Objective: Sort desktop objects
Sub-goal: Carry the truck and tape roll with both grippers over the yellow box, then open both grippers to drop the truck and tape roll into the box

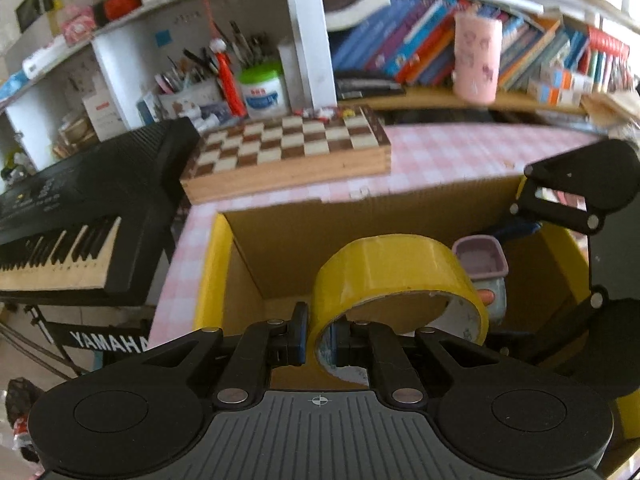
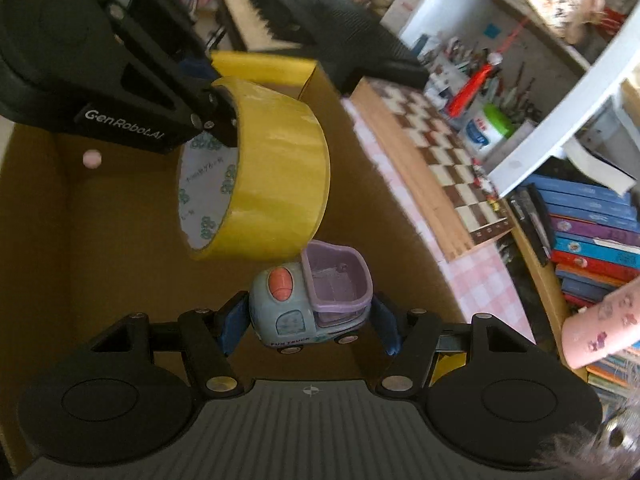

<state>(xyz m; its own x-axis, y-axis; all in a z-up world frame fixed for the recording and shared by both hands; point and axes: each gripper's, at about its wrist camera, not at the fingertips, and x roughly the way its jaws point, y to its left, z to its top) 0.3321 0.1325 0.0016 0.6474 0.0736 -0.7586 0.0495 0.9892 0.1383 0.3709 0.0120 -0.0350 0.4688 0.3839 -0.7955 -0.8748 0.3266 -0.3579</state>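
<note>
1. Nearest the left wrist camera: left gripper [image 1: 319,334] clamped on wall of yellow tape roll [image 1: 394,276], one finger inside the ring, one outside; held over open cardboard box [image 1: 280,248]
2. Right gripper [image 2: 310,322] pinching toy truck [image 2: 312,300] across its ends, also above the box, just under the tape
3. Tape: probably stiff, light, glossy so likely slippery; wall pinch looks the sensible hold
4. Truck: likely hard light plastic; end-to-end grip looks secure
5. Tape hole axis roughly level, opening toward left camera; truck long axis spans between the fingers, purple bed up
</note>
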